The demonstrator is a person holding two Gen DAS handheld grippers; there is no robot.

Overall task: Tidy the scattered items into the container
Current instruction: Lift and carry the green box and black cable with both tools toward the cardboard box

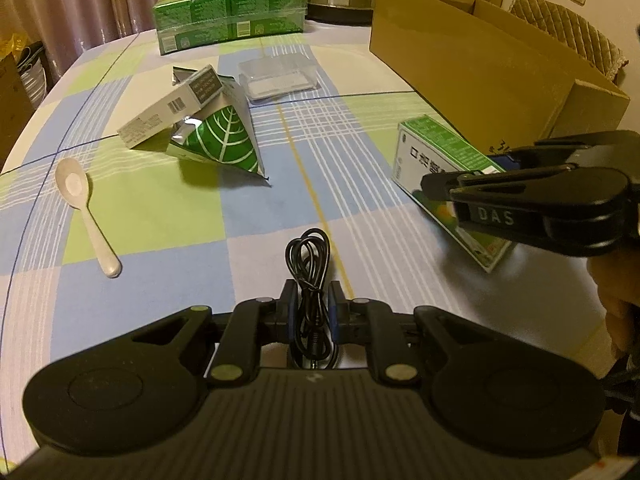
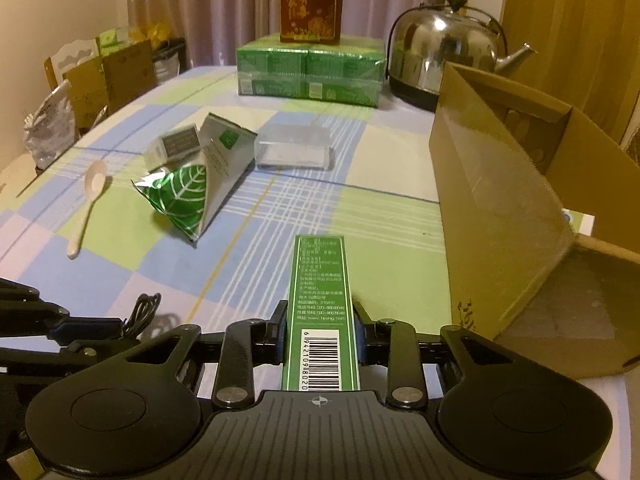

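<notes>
My left gripper (image 1: 312, 292) is shut on a coiled black cable (image 1: 310, 260), held just above the checked tablecloth. My right gripper (image 2: 320, 320) is shut on a long green medicine box (image 2: 320, 272), gripped across its narrow sides near the barcode end. From the left wrist view, the right gripper (image 1: 476, 168) and the green box (image 1: 432, 148) sit beside the open cardboard box (image 1: 460, 52). On the cloth lie a white spoon (image 1: 80, 208), a foil leaf-print pouch (image 1: 224, 140), a white carton (image 1: 168, 108) leaning on it, and a clear plastic case (image 1: 276, 76).
A wrapped stack of green packs (image 2: 308, 72) with a red box (image 2: 310, 0) on top stands at the table's far end. A steel kettle (image 2: 444, 48) sits beside the stack. The cardboard box's wall (image 2: 492, 200) rises close on my right. Bags and cartons stand off the table's left edge.
</notes>
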